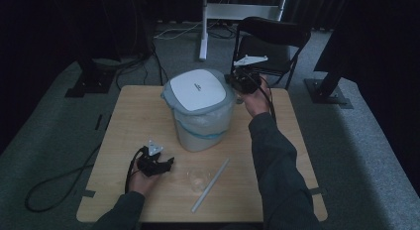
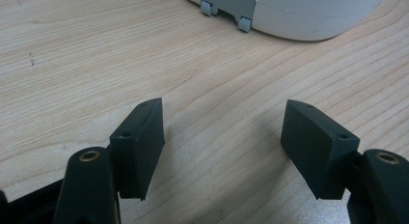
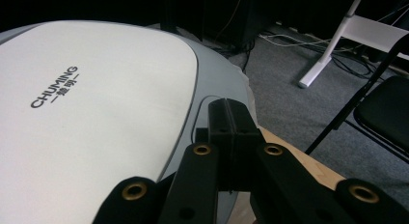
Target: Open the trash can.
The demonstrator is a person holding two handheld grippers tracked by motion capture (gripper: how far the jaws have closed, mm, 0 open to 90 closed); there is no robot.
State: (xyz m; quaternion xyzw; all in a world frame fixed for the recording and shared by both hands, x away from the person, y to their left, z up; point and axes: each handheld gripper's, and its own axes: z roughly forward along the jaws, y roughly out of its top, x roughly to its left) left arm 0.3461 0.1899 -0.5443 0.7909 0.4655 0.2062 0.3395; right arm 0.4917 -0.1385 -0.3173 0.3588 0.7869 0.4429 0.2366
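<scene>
A white lidded bin [image 1: 200, 108] with a blue-edged liner stands in the middle of the wooden table [image 1: 133, 116]. My right gripper [image 1: 236, 81] hovers at the bin's right rim, shut with nothing between its jaws. In the right gripper view the closed jaws [image 3: 230, 119] point onto the grey rim beside the white lid [image 3: 82, 113], which is closed. My left gripper [image 1: 168, 164] rests low over the table at the front left, open and empty. Through its gap in the left gripper view [image 2: 222, 137] I see bare wood and the bin's base [image 2: 289, 16] farther off.
A clear plastic cup [image 1: 198, 179] and a white stick [image 1: 211, 184] lie on the table in front of the bin. A black folding chair [image 1: 270, 39] stands behind the table's far right corner. Cables run over the grey floor.
</scene>
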